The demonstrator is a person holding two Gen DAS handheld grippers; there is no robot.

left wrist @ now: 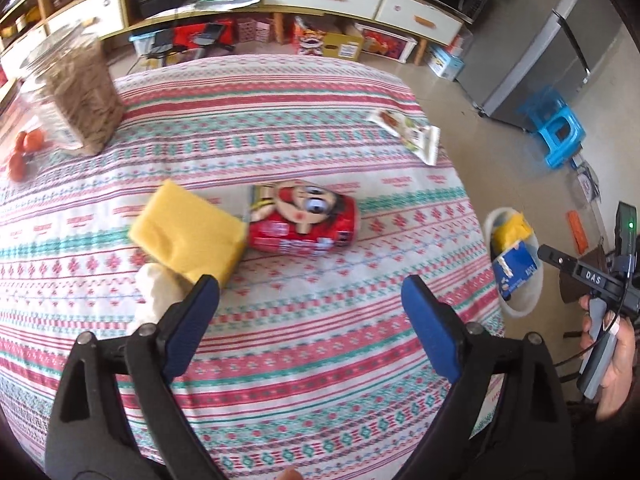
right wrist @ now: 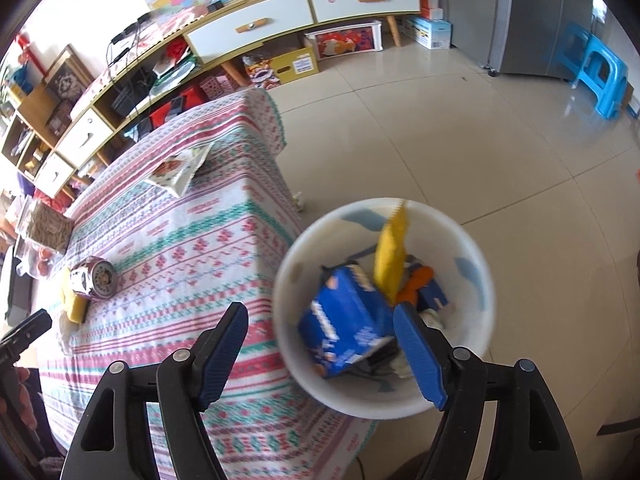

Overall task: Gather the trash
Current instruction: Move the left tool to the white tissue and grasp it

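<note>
Both grippers' tongs apart, left gripper [left wrist: 310, 294] facing red can [left wrist: 304, 220], sponge [left wrist: 188, 232] beside it, right gripper [right wrist: 320, 322] above bin [right wrist: 472, 300]

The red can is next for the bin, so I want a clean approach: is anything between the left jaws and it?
Nothing lies directly between the left gripper and the red can; only bare tablecloth. The yellow sponge touches its left end.

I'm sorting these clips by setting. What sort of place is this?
Most likely a home living room. A table under a patterned tablecloth stands before a long low cabinet with white drawers and cluttered shelves, on a tiled floor, with a blue plastic stool and a white trash bin.
</note>
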